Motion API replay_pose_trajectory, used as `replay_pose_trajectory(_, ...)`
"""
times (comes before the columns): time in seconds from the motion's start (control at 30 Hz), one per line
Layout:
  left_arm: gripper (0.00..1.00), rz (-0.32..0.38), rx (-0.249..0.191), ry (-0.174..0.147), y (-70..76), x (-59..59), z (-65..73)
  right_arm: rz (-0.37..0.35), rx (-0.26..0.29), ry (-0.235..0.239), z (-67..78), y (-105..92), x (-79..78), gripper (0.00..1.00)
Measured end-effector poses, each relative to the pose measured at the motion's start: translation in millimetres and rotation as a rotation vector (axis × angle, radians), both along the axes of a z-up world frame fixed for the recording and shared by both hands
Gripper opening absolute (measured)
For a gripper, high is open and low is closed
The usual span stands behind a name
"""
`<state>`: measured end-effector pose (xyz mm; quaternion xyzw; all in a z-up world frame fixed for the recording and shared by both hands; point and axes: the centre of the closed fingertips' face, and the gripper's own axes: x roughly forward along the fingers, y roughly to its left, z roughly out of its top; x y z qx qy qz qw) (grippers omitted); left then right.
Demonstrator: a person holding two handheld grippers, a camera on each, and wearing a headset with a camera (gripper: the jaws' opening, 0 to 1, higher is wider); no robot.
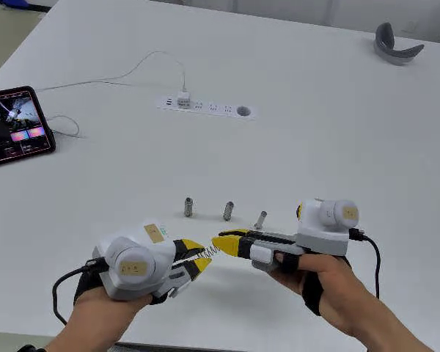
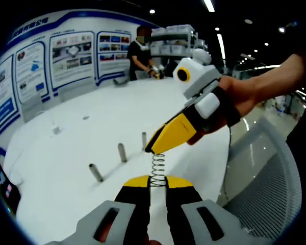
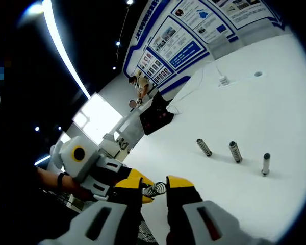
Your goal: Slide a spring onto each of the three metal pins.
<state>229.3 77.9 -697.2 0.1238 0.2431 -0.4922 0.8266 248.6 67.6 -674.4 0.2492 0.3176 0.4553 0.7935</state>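
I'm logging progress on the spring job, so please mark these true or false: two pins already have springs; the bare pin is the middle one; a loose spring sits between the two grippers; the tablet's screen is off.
1. Two pins already have springs on them. True.
2. The bare pin is the middle one. False: the bare pin is the end one, on the right gripper's side in the head view.
3. A loose spring sits between the tips of the left gripper and the right gripper. True.
4. The tablet's screen is off. False: the tablet is lit and showing pictures.
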Motion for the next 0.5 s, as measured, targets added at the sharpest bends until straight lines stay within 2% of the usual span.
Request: replay_pose_trajectory(0.5,0.10,-0.029,0.007,-0.015,-2.1,-1.1,1.4,0.022,-0.009,-0.013,3.4,-1.1,-2.4,0.17)
